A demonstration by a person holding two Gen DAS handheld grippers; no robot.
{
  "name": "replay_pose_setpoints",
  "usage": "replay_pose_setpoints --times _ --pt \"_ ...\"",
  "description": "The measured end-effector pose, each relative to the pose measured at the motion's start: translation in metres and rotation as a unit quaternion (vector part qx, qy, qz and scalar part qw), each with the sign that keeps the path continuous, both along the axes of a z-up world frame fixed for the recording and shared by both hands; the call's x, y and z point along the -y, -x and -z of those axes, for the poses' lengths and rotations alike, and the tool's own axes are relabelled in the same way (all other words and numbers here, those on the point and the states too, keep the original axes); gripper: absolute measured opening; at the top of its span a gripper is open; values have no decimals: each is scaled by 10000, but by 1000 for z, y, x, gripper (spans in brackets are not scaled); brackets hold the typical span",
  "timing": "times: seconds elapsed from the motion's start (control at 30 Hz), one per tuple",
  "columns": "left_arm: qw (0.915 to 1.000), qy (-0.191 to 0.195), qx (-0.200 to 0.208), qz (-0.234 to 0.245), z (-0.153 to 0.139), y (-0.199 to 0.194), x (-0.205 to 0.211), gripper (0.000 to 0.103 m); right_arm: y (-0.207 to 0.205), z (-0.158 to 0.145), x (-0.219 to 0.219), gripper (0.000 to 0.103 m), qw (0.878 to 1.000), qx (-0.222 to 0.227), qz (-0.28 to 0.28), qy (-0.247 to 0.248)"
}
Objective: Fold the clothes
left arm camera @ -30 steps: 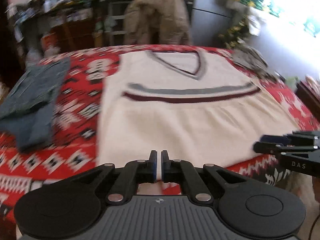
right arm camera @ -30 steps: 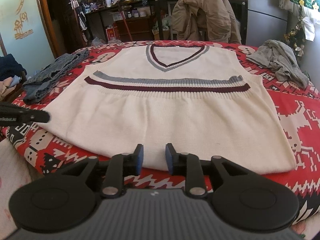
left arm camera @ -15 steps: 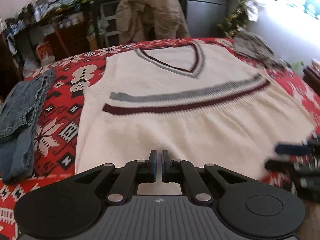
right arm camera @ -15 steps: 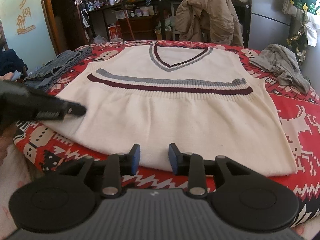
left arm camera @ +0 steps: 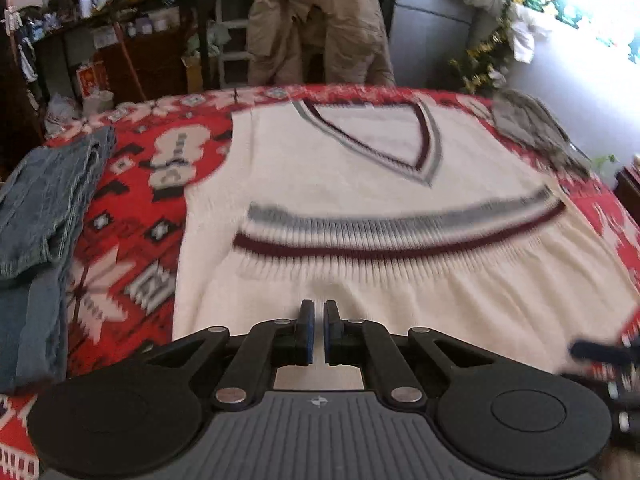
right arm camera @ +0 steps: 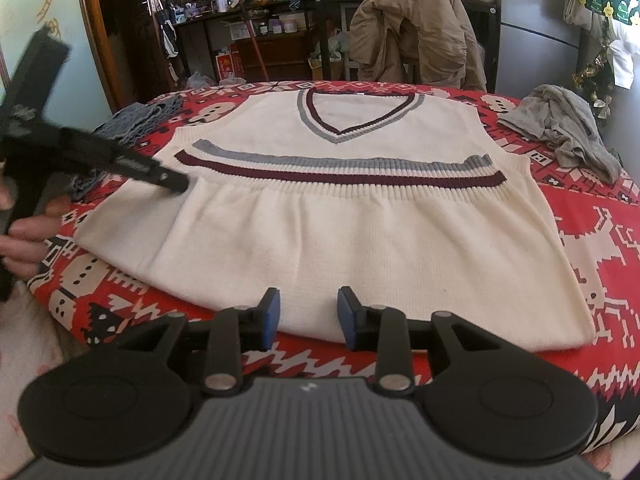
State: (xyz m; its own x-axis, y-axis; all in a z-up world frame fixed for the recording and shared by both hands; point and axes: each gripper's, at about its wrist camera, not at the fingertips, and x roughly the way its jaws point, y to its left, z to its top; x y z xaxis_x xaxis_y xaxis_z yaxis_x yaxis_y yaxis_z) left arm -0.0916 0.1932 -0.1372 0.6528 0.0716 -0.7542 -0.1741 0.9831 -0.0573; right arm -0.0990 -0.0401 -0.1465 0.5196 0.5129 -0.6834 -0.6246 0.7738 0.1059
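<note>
left tongs (left arm camera: 318, 330) seemingly together over cream vest (right arm camera: 340, 216), right tongs (right arm camera: 308, 318) apart.

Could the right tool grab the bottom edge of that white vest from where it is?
Probably yes: the right tool is open just before the vest's hem, with nothing between.

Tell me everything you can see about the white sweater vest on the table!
The sweater vest is cream and knitted, with no sleeves. Its V-neck has grey and dark red edging, and a grey and a dark red stripe cross the chest above a ribbed band. It lies flat and unfolded, front up, on the red patterned tablecloth, neck pointing away. The left gripper hovers at its left side; whether it touches is unclear. The right gripper is open at the bottom hem.
</note>
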Motion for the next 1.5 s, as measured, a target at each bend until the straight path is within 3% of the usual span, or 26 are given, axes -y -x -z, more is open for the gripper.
replay_pose_setpoints --times 0.17,0.37,0.6,0.63,0.73,0.87,1.03,1.27,1.5 --pt "9999 -12 -18 143 0 28 2 5 0 0 -1 37 10000 -4 -11 -11" --pt "9999 131 76 57 2 4 -9 5 0 0 -2 39 10000 8 -31 10" --pt "9999 -52 107 7 0 -24 -14 2 -2 0 -1 37 10000 -60 29 -45" --pt "9999 -51 135 23 -2 -20 -13 2 -3 -1 -1 36 9999 -77 77 -30" --pt "9997 -2 223 119 -8 3 -10 2 -3 -9 -8 5 10000 -45 49 -36" --pt "9995 236 200 58 -4 32 -14 3 -2 -22 -21 3 9999 63 -125 -87" --pt "9988 417 247 -63 2 48 -25 3 -2 -24 -74 3 9952 -69 -958 -184" --pt "9970 642 384 -207 8 65 -40 3 -1 -6 -135 3 9851 98 -1673 374" --pt "9949 810 538 -269 12 74 -49 3 -46 -3 -162 0 9912 -58 -1295 249"
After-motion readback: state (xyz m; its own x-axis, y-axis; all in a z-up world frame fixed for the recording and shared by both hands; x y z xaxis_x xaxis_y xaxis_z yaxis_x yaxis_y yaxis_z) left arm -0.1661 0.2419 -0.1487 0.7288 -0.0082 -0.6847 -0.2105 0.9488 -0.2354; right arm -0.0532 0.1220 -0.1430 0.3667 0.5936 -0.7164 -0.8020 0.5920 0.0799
